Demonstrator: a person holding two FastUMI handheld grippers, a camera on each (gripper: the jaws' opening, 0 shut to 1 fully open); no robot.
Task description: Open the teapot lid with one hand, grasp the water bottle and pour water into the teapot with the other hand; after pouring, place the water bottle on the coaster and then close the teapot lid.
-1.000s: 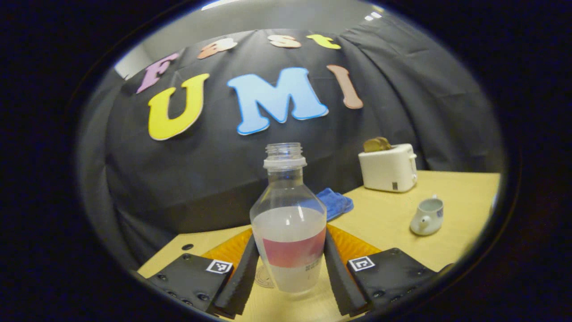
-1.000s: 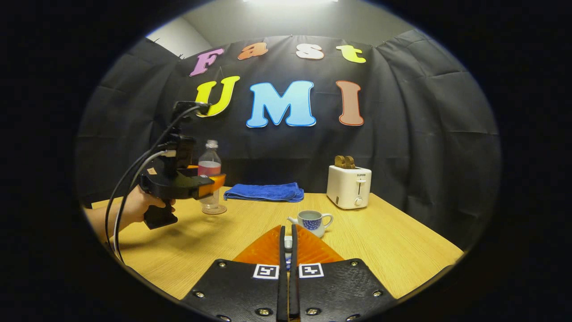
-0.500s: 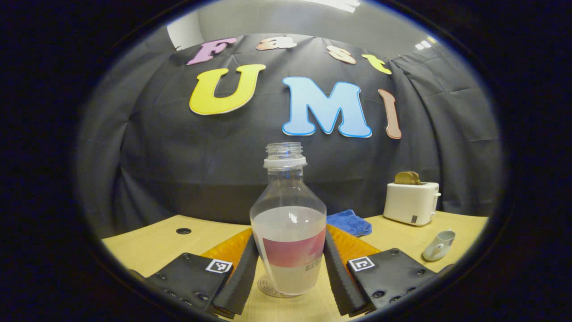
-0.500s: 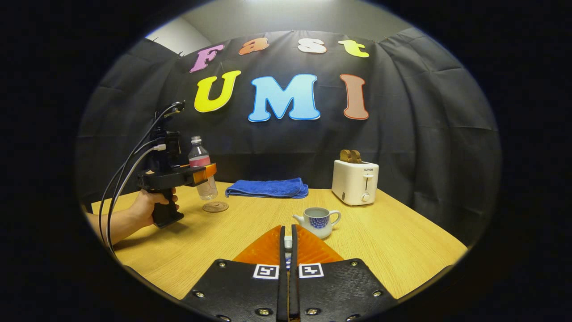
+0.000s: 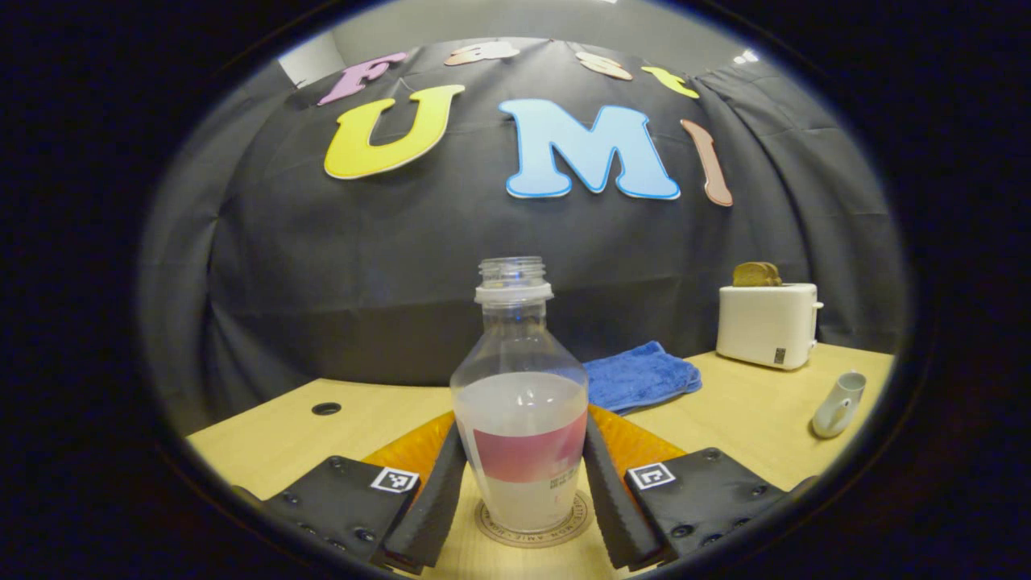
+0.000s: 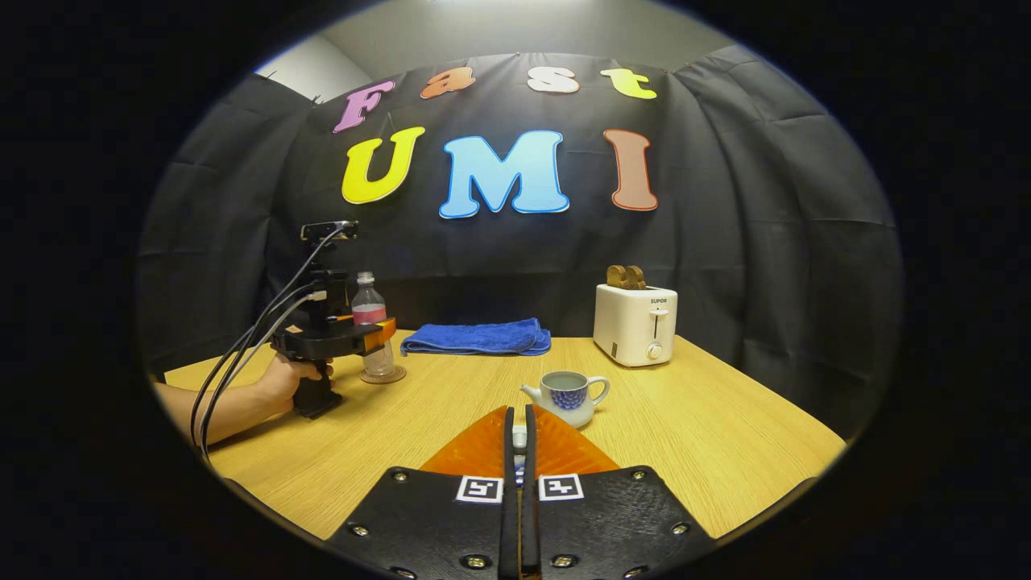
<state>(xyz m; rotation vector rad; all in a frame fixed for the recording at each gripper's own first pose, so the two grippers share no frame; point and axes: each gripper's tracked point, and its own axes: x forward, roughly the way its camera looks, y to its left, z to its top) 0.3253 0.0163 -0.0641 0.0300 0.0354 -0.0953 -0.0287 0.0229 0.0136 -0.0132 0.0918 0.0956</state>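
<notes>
Bottle-seating step: left gripper (image 5: 522,491) clamped on uncapped water bottle (image 5: 522,419), base right over coaster (image 5: 532,528); lower straight, let go only once flat. Right gripper (image 6: 519,451) pinched on small lid (image 6: 519,437), near open teapot (image 6: 566,396)

1. The tabletop (image 6: 685,451) is pale wood grain, with a small round hole (image 5: 326,408) near its far left corner.
2. A round coaster (image 6: 383,375) lies at ten o'clock of centre.
3. A folded blue towel (image 6: 477,338) lies at twelve o'clock.
4. A white toaster (image 6: 635,324) stands at two o'clock.
5. The lidless teapot (image 6: 566,397) sits near centre.
</notes>
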